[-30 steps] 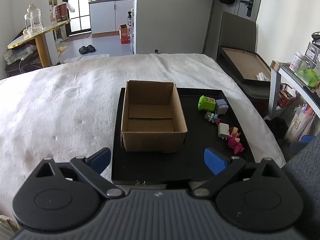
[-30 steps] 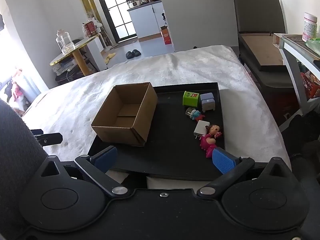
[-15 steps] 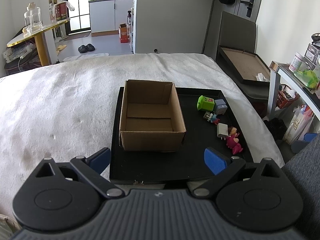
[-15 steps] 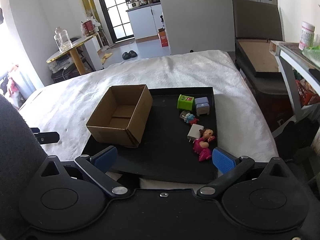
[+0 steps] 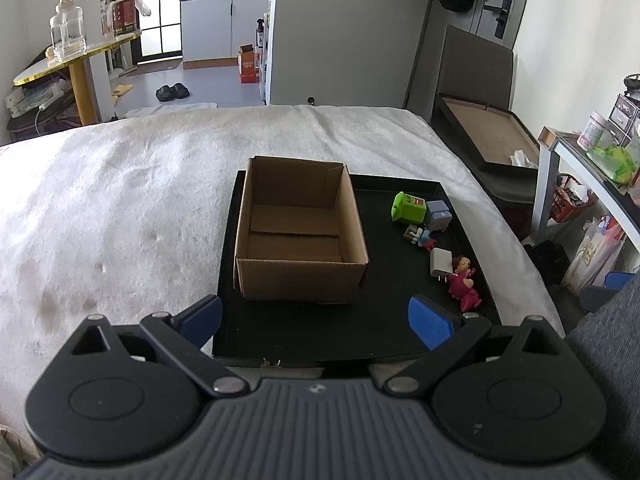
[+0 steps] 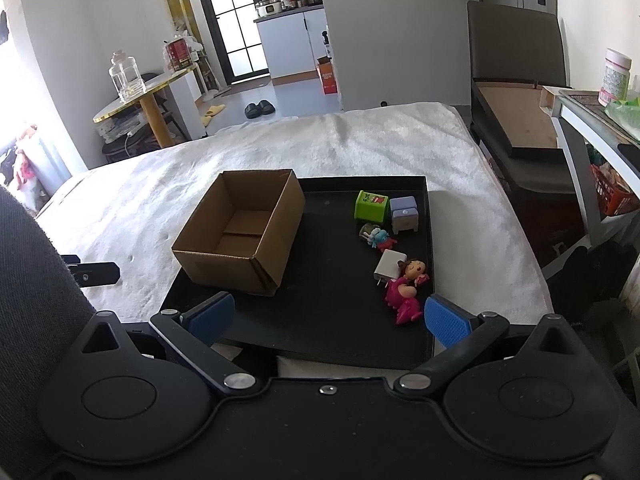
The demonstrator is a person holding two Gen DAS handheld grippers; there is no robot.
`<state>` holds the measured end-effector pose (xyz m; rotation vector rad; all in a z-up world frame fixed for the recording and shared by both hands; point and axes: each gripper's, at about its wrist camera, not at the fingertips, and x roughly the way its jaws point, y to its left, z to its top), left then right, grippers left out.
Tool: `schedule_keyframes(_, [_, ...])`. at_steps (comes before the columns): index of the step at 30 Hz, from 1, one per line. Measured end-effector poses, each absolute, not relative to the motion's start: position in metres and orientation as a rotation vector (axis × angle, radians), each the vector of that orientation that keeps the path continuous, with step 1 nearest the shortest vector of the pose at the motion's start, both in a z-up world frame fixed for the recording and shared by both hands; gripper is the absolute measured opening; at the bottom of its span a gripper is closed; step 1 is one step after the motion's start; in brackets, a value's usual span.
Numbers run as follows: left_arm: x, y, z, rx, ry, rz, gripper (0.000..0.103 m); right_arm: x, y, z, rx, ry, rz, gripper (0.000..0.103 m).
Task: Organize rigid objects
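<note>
Both pairs of fingers gape wide with nothing between them: the left gripper (image 5: 316, 320) and right gripper (image 6: 328, 318) hang over the near edge of the black tray (image 5: 384, 332). On it stands an open cardboard box (image 5: 300, 232); right of it lie a green block (image 6: 372, 206), grey block (image 6: 405, 214), white charger (image 6: 389, 265) and pink doll (image 6: 404, 290).

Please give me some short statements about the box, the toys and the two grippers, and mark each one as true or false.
1. The box is empty. True.
2. The doll lies inside the box. False: it lies on the tray, beside the white charger.
3. Both grippers, left and right, are open. True.
4. The green cube touches the box. False: they stand apart.
5. The right gripper holds a toy. False: it holds nothing.
</note>
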<state>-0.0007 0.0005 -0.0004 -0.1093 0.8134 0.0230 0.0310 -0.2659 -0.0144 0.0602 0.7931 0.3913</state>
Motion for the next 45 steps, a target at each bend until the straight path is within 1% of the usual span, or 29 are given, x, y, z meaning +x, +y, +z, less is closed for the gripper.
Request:
schedule_keyframes(34, [-0.0036, 0.0021, 0.001, -0.104, 0.807, 0.021, 0.099, 0.0299, -0.264, -0.0098, 0.033, 0.792, 0.358, 0.103])
schedule_keyframes(38, [-0.006, 0.0013, 0.0031, -0.081, 0.769, 0.029, 0.099, 0.0265, -0.2642, -0.006, 0.007, 0.734, 0.348, 0.103])
schedule_keyframes(45, [-0.0035, 0.0027, 0.0022, -0.066, 0.744, 0.008, 0.099, 0.0312, -0.2667, -0.0114, 0.036, 0.726, 0.371, 0.103])
